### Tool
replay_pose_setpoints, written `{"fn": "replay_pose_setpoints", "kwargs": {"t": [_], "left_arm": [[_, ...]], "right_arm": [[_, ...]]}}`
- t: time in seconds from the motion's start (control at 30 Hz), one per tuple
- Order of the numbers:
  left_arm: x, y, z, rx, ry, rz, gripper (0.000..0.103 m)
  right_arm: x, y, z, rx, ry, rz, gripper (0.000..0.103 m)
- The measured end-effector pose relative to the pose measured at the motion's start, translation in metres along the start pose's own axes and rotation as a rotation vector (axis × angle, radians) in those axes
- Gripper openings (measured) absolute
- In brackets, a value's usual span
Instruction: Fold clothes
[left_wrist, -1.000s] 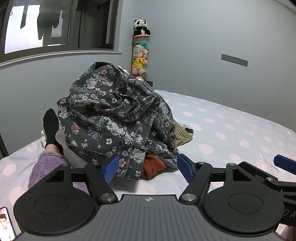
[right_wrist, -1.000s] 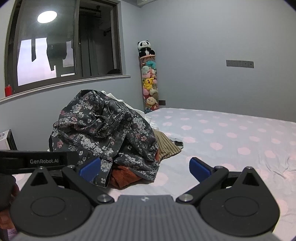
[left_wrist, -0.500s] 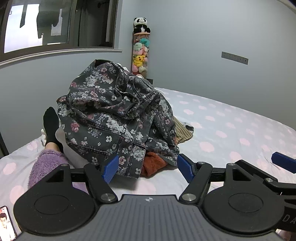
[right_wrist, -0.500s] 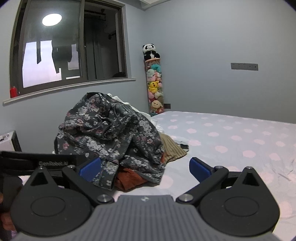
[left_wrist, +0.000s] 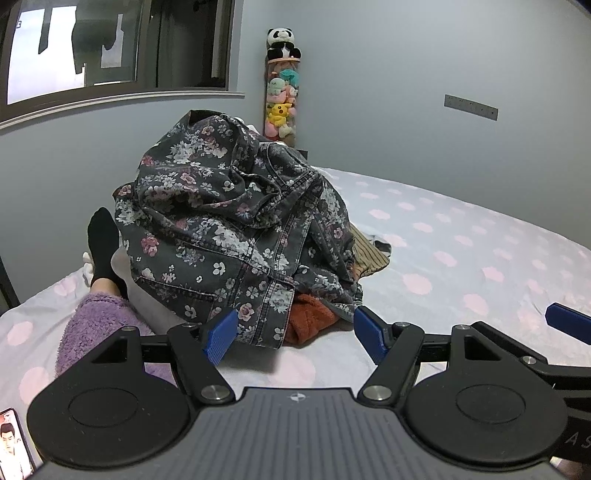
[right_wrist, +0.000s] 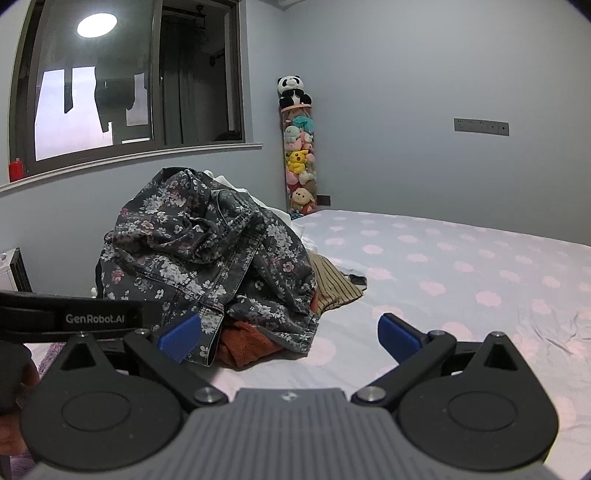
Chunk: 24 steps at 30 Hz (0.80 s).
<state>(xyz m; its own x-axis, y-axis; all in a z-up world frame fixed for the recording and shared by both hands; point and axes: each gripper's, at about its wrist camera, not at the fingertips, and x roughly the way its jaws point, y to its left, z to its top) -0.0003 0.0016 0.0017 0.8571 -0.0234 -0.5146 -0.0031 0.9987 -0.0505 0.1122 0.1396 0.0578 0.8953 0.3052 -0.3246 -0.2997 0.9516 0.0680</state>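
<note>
Left gripper (left_wrist: 295, 334): fingers spread apart, empty, just short of the clothes pile (left_wrist: 236, 236) — a grey floral denim garment (right_wrist: 207, 258) heaped over a rust-coloured item (right_wrist: 247, 343) on the dotted bed (right_wrist: 461, 266). Right gripper (right_wrist: 290, 332): fingers likewise apart, empty — pile ahead and left.

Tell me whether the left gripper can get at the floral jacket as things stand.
Probably yes. The left gripper has its jaws open and empty, and the floral jacket lies on top of the pile straight ahead, with nothing between them.
</note>
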Motion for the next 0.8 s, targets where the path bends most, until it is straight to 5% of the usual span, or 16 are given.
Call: {"fn": "replay_pose_setpoints", "kwargs": {"t": [0.8], "left_arm": [[0.045,0.019,0.002,-0.039,0.105,0.039,0.069]], "right_arm": [[0.060,0.005,0.004,-0.005,0.088,0.100,0.102]]}}
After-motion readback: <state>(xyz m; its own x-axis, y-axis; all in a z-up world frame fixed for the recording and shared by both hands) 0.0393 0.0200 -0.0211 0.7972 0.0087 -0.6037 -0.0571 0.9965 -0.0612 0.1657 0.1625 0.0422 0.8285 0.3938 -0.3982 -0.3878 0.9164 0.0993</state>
